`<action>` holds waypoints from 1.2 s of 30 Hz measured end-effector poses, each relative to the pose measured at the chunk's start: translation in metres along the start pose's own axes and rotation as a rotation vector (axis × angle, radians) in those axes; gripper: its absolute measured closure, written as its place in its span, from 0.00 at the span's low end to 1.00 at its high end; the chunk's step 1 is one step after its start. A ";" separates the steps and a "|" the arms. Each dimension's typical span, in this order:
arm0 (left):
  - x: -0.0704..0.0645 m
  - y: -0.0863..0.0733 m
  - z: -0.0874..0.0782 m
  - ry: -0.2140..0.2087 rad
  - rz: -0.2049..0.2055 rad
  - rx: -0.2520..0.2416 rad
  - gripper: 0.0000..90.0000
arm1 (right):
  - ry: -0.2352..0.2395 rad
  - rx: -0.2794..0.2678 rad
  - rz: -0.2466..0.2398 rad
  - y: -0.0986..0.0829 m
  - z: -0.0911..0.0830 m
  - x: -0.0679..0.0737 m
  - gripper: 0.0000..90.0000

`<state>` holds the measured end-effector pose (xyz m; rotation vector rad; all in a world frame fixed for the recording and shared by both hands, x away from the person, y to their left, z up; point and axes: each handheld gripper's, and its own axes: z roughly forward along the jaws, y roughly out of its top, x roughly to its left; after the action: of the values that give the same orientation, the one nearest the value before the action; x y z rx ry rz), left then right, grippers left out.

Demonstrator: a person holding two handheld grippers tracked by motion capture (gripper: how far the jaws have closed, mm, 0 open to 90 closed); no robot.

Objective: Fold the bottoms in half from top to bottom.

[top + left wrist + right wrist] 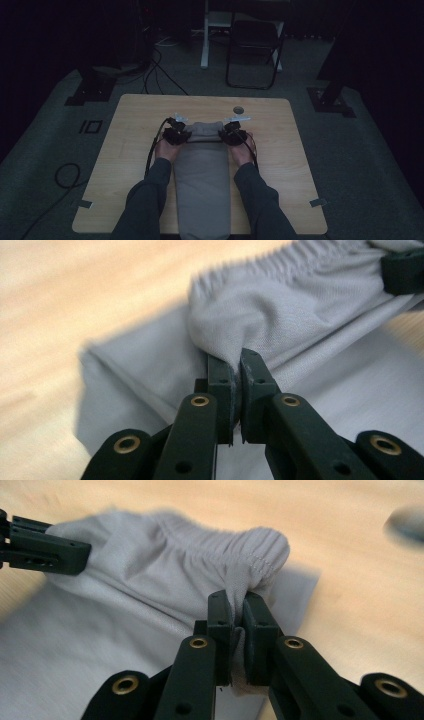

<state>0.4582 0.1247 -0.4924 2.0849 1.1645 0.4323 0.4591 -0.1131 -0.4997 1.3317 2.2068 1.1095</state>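
1. The grey garment (202,175) is laid lengthwise on the table (130,125), its elastic waistband (220,545) at the far end.
2. Each waistband corner is pinched: one by the left gripper (236,377), one by the right gripper (238,617).
3. The cloth is judged soft, light and limp; the thick gathered band is best gripped.

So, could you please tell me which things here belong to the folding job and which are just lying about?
In the job: grey garment, left gripper, right gripper, both shut on its elastic waistband.

Lying about: folding chair, floor cables, small round thing on the table.
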 end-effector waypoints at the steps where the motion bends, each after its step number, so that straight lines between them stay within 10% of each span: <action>1: 0.000 0.000 0.000 0.000 0.000 0.000 0.95 | 0.000 0.000 0.000 0.000 0.000 0.000 0.95; 7: -0.011 0.034 -0.055 -0.041 0.011 -0.141 0.95 | -0.050 -0.121 -0.107 0.031 -0.047 0.010 0.95; 14: -0.034 0.029 -0.101 -0.104 0.110 -0.195 0.95 | -0.046 -0.207 -0.170 0.035 -0.093 0.017 0.94; 20: -0.036 -0.006 -0.099 -0.147 0.073 -0.126 0.95 | -0.005 -0.163 -0.198 0.017 -0.099 0.026 0.94; 36: -0.070 -0.128 -0.077 -0.246 0.057 0.074 0.94 | 0.190 0.088 -0.200 -0.105 -0.087 0.058 0.94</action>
<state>0.2978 0.1423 -0.5265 2.1680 0.9908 0.1543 0.3124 -0.1294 -0.5175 1.0470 2.4885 1.1149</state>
